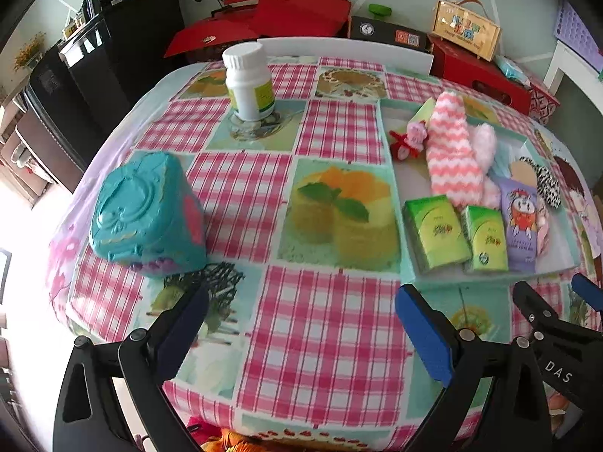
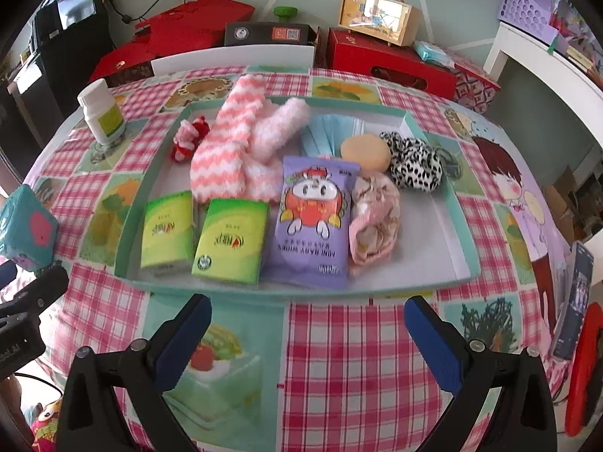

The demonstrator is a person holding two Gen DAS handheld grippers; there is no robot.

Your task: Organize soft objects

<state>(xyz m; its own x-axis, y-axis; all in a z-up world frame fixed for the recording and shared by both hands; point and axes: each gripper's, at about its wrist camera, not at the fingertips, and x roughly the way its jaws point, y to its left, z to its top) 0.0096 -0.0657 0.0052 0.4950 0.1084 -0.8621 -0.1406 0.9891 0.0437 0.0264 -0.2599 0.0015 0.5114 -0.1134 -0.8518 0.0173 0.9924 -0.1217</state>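
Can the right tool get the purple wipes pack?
Probably yes. The right tool is open just before the tray, and the purple wipes pack lies near the front, uncovered.

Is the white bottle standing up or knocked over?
Standing up. The white bottle sits on its base on the tablecloth, cap on top.

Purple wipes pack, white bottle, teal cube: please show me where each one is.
Purple wipes pack [image 2: 311, 226]: right wrist view, on the cartoon print.
White bottle [image 1: 250, 83]: left wrist view, on its body.
Teal cube [image 1: 145, 214]: left wrist view, on its embossed top face.
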